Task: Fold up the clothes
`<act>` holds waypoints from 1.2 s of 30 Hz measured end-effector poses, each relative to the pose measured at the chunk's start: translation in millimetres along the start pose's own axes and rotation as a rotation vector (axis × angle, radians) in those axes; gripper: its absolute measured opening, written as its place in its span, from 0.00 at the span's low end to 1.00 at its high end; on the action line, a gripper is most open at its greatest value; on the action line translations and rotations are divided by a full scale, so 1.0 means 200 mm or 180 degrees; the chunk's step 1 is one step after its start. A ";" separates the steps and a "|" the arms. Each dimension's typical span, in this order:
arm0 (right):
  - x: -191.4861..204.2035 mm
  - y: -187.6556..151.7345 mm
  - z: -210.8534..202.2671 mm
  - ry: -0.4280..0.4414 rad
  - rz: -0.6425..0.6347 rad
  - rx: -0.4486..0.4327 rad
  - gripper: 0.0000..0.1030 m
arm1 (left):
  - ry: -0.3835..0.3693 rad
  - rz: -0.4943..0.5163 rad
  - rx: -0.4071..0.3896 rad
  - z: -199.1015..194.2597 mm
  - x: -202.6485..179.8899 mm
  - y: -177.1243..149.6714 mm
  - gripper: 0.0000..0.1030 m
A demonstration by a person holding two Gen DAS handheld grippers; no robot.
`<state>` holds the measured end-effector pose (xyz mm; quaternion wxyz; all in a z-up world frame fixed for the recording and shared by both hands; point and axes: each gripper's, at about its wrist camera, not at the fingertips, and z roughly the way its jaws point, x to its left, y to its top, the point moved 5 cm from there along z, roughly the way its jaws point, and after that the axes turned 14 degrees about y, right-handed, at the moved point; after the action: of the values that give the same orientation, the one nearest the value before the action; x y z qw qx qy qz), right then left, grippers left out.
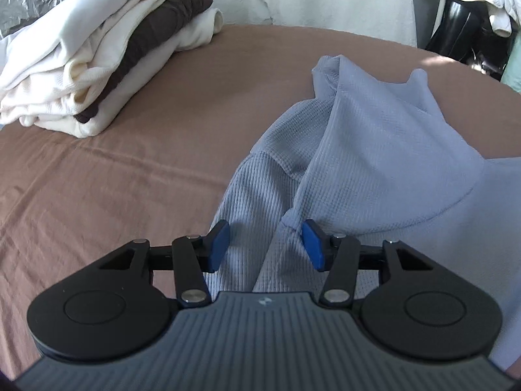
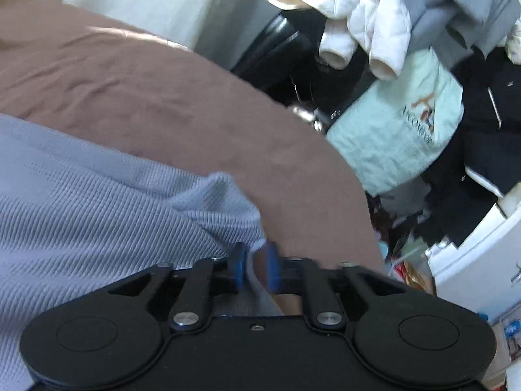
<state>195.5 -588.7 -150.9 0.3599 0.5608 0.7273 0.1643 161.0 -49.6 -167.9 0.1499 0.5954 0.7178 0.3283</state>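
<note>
A light blue waffle-knit garment lies rumpled on the brown bed sheet, one part folded over toward the far side. My left gripper hovers just above its near part, open, with a ridge of the cloth between the blue pads and neither pad pressing it. In the right wrist view the same garment fills the lower left. My right gripper is at its bunched corner by the bed's right edge. Its jaws stand narrowly apart with a strip of cloth hanging loose between them; the view is blurred.
A stack of folded cream and dark brown clothes sits at the bed's far left. Past the bed's right edge lie a white padded jacket, a grey garment, a mint bag and a black case.
</note>
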 end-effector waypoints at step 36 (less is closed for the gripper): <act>1.31 1.08 0.24 0.1614 0.0561 -0.0628 0.18 | -0.0626 -0.0136 -0.0540 0.05 0.15 0.20 0.09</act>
<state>351.1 -284.0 -132.8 0.2037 0.5252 0.7231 0.3999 190.7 -15.2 -144.0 0.2764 0.5945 0.6818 0.3245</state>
